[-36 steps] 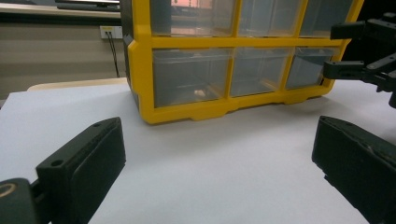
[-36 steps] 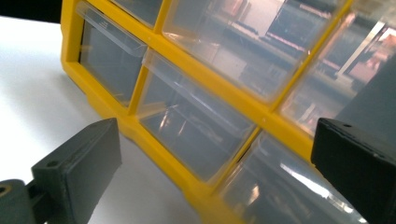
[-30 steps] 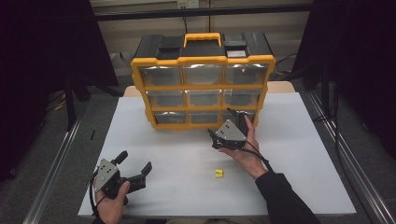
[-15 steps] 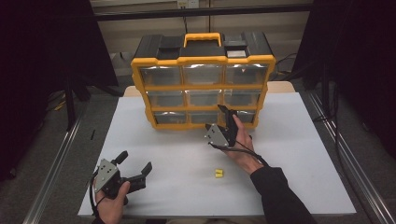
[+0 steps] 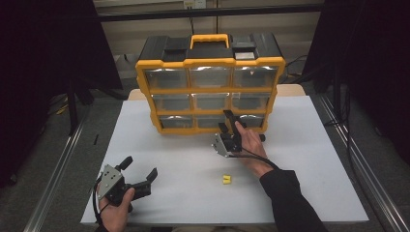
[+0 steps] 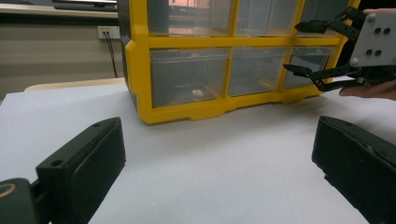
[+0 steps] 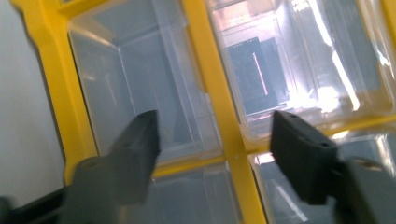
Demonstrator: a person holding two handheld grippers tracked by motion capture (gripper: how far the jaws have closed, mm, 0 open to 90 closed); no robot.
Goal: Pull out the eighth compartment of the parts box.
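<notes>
A yellow and black organizer (image 5: 211, 91) with clear drawers stands at the back of the white table. My right gripper (image 5: 225, 122) is turned on its side in front of the bottom row. In the right gripper view (image 7: 215, 135) its jaws have just been closing and stand apart, with a yellow divider (image 7: 212, 107) and two clear drawer fronts behind the gap; the pads press on nothing. My left gripper (image 5: 141, 166) rests open at the front left, nothing between its jaws (image 6: 219, 158). A small yellow piece (image 5: 226, 180) lies on the table near the right forearm.
The white table top (image 5: 300, 145) has bare room on both sides of the organizer. A small pale item (image 6: 198, 92) lies in the bottom left drawer. The right gripper (image 6: 322, 56) appears at the upper right of the left gripper view. Dark floor and rails flank the table.
The right gripper has moved left and closer to the bottom drawers, rolling onto its side, and its jaws stand narrower. The left gripper has stayed still.
</notes>
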